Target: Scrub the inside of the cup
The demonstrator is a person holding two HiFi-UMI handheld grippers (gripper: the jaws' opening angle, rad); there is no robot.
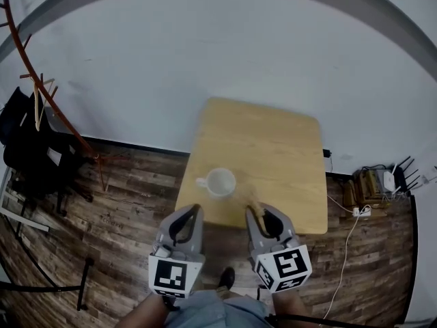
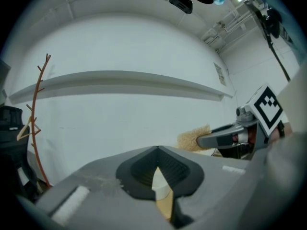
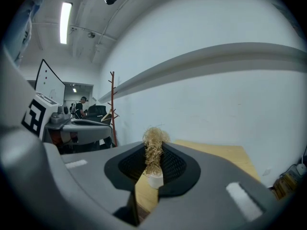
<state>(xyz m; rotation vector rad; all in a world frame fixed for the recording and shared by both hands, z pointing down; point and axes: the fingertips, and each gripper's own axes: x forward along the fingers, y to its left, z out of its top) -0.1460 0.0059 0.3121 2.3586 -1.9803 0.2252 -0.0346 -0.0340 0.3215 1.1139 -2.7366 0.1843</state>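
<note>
A white cup point(image 1: 220, 181) with its handle to the left stands upright near the front edge of the wooden table point(image 1: 273, 142). My left gripper point(image 1: 196, 210) hovers just in front of the table edge, shut with nothing between its jaws. In the left gripper view the left gripper point(image 2: 157, 150) shows the cup point(image 2: 161, 185) through a slit below its tips. My right gripper point(image 1: 257, 211) is shut on a straw-coloured scrubber point(image 1: 254, 200), to the right of the cup. The scrubber point(image 3: 153, 150) sticks up between the jaws of the right gripper point(image 3: 156, 146), with the cup point(image 3: 155, 180) beyond.
A coat stand point(image 1: 41, 94) with dark clothes stands on the wood floor at the left. Cables and a power strip point(image 1: 360, 211) lie on the floor at the right. A white wall point(image 1: 225, 39) lies behind the table.
</note>
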